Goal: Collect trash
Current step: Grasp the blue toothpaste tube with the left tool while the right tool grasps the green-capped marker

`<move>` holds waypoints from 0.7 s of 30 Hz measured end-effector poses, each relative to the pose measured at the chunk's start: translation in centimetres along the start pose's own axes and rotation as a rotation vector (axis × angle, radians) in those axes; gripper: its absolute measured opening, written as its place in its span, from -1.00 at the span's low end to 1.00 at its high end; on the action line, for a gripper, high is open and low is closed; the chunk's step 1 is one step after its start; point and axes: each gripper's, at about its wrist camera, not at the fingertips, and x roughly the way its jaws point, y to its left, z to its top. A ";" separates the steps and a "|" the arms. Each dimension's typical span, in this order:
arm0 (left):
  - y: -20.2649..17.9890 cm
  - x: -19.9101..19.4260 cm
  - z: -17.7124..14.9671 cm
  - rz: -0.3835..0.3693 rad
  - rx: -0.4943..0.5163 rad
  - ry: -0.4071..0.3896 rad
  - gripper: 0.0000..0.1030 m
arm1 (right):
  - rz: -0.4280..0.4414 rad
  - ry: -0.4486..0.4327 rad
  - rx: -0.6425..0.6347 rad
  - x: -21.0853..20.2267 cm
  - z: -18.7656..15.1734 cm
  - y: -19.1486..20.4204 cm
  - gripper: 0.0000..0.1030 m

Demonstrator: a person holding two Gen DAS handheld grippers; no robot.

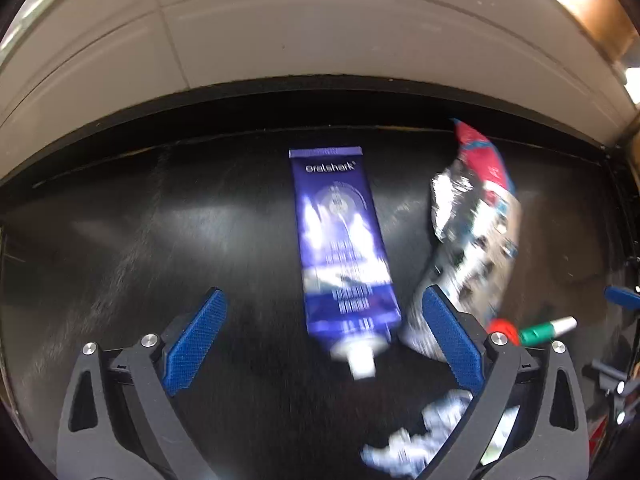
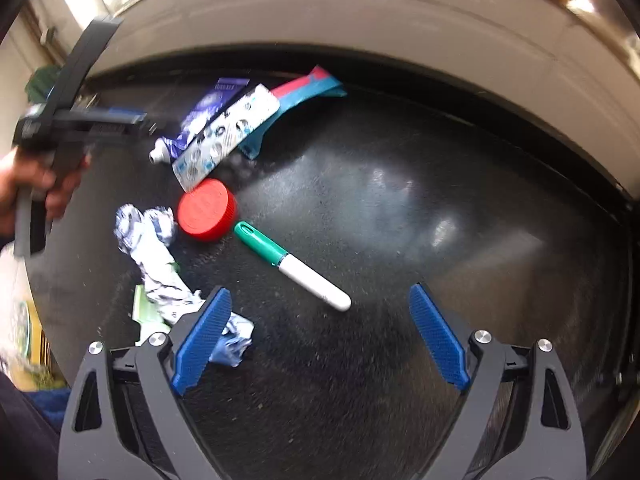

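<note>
A purple toothpaste tube lies on the black table, cap toward me. My left gripper is open and empty, its jaws on either side of the tube's cap end. A silver and red wrapper lies right of the tube. In the right wrist view my right gripper is open and empty above the table. A green and white marker, a red lid and crumpled paper lie ahead of it. The tube and wrapper lie farther back, with the left gripper beside them.
A pale tiled floor lies beyond the table's far edge. A green slip lies under the crumpled paper. The crumpled paper, the red lid and the marker show low right in the left wrist view.
</note>
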 end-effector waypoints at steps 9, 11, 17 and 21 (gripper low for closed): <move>-0.3 2.7 1.3 0.027 0.082 0.007 0.60 | 0.023 0.064 -0.182 4.3 1.9 0.7 0.50; -0.8 2.4 1.2 0.023 0.118 -0.009 0.35 | 0.015 0.063 -0.235 4.5 2.0 1.2 0.33; -1.7 1.6 0.9 0.007 0.139 -0.022 0.00 | 0.039 0.080 -0.290 4.4 2.2 3.0 -0.73; -1.2 0.0 0.1 0.011 0.113 -0.034 -0.01 | 0.026 0.065 -0.241 3.5 1.8 3.8 -0.73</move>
